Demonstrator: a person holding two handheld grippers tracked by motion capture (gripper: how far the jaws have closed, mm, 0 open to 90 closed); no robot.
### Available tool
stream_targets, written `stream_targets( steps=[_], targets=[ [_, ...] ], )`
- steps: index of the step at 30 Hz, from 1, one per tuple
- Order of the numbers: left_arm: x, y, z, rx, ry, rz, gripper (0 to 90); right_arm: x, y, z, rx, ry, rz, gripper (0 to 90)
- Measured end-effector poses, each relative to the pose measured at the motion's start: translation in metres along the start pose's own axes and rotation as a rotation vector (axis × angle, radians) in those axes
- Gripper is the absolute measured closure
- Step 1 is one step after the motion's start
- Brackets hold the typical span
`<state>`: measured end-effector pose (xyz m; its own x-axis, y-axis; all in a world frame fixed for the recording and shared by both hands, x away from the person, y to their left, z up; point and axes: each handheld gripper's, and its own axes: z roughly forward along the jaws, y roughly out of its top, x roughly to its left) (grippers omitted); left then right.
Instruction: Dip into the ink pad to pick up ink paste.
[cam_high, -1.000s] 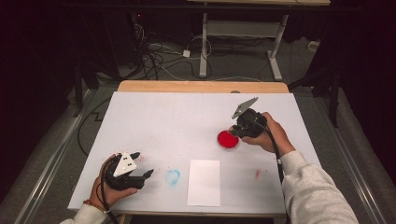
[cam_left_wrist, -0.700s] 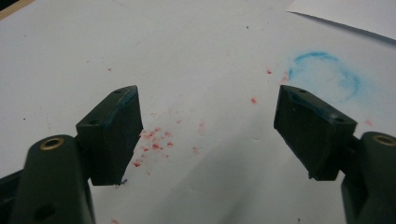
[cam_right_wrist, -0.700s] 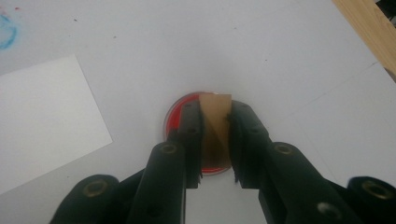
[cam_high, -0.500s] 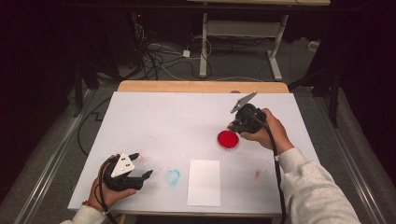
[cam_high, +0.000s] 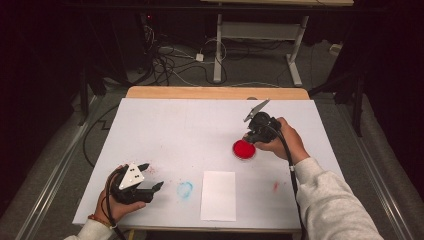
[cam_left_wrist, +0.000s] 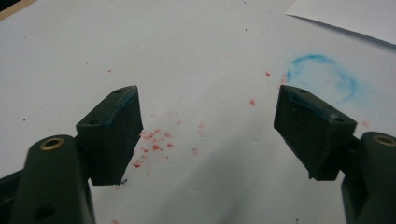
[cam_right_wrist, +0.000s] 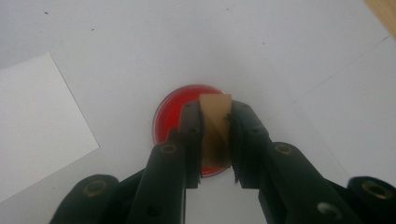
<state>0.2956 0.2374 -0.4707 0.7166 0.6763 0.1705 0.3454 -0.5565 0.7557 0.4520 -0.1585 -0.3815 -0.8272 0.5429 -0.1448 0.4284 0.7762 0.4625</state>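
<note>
Two things matter most for this step: a square press and a clean lift. Your right gripper (cam_right_wrist: 215, 140) has its jaws clamped on a small tan wooden block (cam_right_wrist: 215, 122), apparently a stamp, and it sits over the round red ink pad (cam_high: 243, 149) on the right half of the bench (cam_high: 190, 125). From the right gripper view the block looks to be down on the pad or only just above it; contact itself is hidden by the jaws.

Keep the block upright so its whole underside takes ink evenly, and don't rock it. Lift straight up, since dragging sideways could slide the pad or smear red over the white surface, which already carries red specks and a faint blue ring (cam_high: 184, 189).

Judging by the layout, the white sheet of paper (cam_high: 218, 195) near the front edge, left of the pad and closer to you, is the likely place for the print. Carry the block there without tilting it, and set it down flat inside the sheet's edges.

Your left gripper (cam_high: 150, 176) rests at the near left corner with its jaws standing wide and nothing between them. It could steady the sheet if the paper threatens to lift with the stamp.
</note>
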Motion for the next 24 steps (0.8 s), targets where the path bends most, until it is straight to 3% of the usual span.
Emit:
stream_targets(
  steps=[19,24],
  targets=[
    [-0.001,-0.003,-0.001,0.015,0.006,0.003,22.6,0.003,0.0,0.048,0.139,0.059,0.02,76.4],
    [-0.002,-0.003,-0.002,0.015,0.005,0.004,22.6,0.003,-0.001,0.05,0.134,0.06,0.03,76.5]
  ],
)
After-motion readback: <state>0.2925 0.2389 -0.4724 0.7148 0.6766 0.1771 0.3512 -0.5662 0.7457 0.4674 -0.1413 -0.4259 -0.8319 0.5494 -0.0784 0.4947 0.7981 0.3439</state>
